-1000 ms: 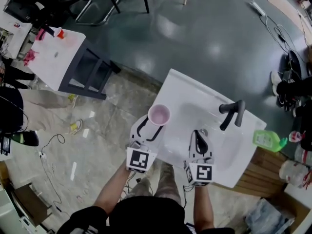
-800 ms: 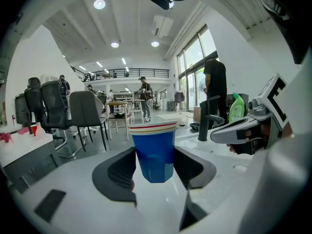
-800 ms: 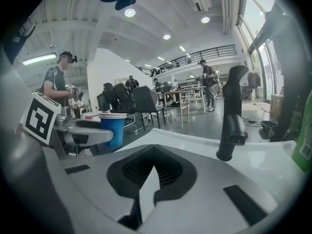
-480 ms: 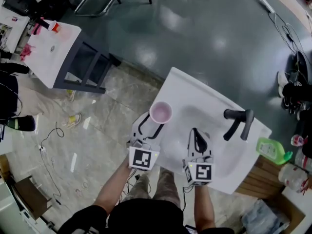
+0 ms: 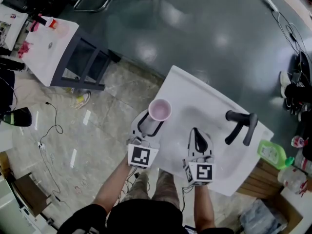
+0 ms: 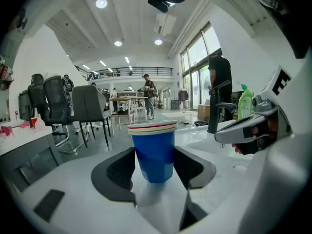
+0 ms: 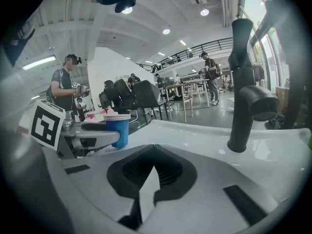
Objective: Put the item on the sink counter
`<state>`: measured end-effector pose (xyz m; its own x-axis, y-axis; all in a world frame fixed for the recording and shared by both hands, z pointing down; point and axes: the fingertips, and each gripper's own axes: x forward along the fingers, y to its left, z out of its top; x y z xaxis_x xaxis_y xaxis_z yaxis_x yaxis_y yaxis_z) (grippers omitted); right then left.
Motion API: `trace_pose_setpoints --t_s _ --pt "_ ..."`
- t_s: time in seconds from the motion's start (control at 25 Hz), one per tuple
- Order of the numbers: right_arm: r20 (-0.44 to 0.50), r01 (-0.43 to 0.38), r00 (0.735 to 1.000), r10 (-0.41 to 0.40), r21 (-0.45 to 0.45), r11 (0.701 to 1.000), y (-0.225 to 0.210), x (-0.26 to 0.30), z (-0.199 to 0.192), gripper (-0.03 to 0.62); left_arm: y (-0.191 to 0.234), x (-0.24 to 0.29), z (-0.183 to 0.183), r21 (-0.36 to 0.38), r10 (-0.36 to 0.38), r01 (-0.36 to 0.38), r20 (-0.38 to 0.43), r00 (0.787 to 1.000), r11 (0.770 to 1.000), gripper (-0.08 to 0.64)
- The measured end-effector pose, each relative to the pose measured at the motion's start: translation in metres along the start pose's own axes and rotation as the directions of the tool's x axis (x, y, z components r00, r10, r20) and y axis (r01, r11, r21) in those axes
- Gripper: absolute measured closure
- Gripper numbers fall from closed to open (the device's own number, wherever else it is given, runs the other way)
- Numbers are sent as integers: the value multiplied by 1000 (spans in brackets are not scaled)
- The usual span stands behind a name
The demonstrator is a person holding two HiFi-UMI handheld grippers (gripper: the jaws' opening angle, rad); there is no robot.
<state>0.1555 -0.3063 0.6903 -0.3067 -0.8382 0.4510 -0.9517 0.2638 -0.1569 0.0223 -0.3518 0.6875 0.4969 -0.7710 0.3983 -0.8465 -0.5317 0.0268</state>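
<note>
The left hand-held gripper (image 5: 151, 125) is pinching the cup (image 5: 160, 110) by its sides, holding it upright over the table's (image 5: 181, 80) near left corner. I am judging the carry as nearly done. What is remaining is setting the cup down, since I cannot tell whether its base is touching yet, then spreading the jaws. The cup is showing a blue wall, a pale rim with red and yellow stripes, and a pink inside. It is looking light and easily tipped. To its right, the right hand-held gripper (image 5: 198, 134) is hovering over the basin (image 5: 220, 141), its 2 jaws pressed together on nothing. Further right are standing a black faucet (image 5: 239, 123) and a green bottle (image 5: 270, 152).
</note>
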Motion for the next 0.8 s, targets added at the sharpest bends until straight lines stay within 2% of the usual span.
trace_pose_setpoints --t_s 0.2,0.36,0.8 --pt "4 -22 1000 22 13 1000 4 6 -2 594 4 6 -1 -3 -12 12 -30 999 1000 324" --pt "-16 -6 1000 6 14 1000 4 8 -1 594 3 8 -3 2 -15 15 -40 999 1000 324" --pt "9 -17 1000 17 13 1000 7 9 2 594 2 8 -6 16 -3 4 -56 998 1000 310"
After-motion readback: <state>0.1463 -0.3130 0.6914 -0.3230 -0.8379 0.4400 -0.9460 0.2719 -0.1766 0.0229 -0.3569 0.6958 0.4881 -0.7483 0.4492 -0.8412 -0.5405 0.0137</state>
